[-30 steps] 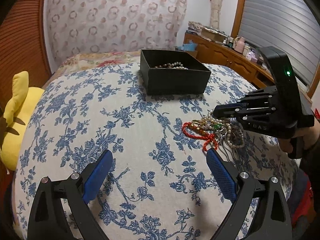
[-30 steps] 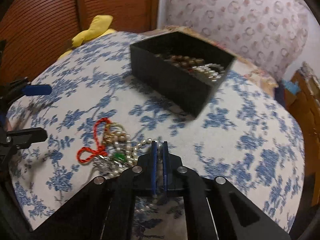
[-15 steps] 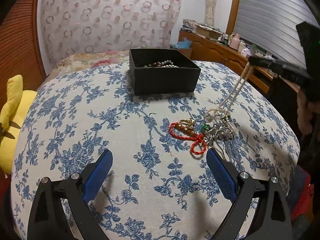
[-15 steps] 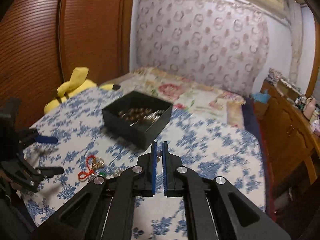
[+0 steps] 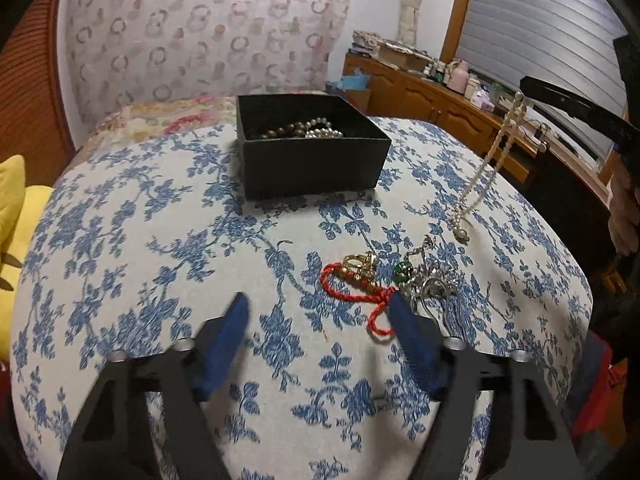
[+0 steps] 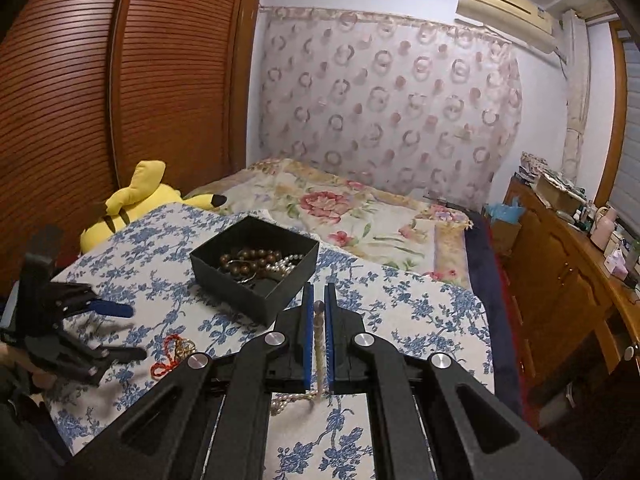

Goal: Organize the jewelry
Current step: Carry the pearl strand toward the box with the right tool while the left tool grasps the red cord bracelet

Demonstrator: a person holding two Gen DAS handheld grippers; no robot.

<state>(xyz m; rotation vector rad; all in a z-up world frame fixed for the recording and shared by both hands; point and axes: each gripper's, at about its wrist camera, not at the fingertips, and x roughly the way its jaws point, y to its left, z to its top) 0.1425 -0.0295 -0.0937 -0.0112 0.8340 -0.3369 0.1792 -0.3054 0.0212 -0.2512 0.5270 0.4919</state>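
Note:
My right gripper [image 6: 319, 312] is shut on a pearl necklace [image 5: 486, 164], held high at the right so that it hangs down, its lower end near the cloth. In the right wrist view the pearls [image 6: 319, 344] run between the blue pads. A black box [image 5: 308, 148] at the back holds brown beads and pearls; it also shows in the right wrist view [image 6: 256, 264]. A pile with a red cord bracelet [image 5: 356, 288], gold ring and green bead [image 5: 402, 270] lies by my left gripper [image 5: 318, 320], which is open and low over the cloth.
The blue-flowered cloth [image 5: 160, 240] covers a rounded surface that drops off at the sides. A yellow plush toy [image 6: 136, 204] lies at the left. A wooden dresser [image 6: 560, 280] with small items stands at the right. A floral bedspread [image 6: 352, 208] lies behind the box.
My right gripper has risen with the pearl necklace, pulling it free of the pile. My left gripper has moved forward toward the pile and its fingers have narrowed somewhat.

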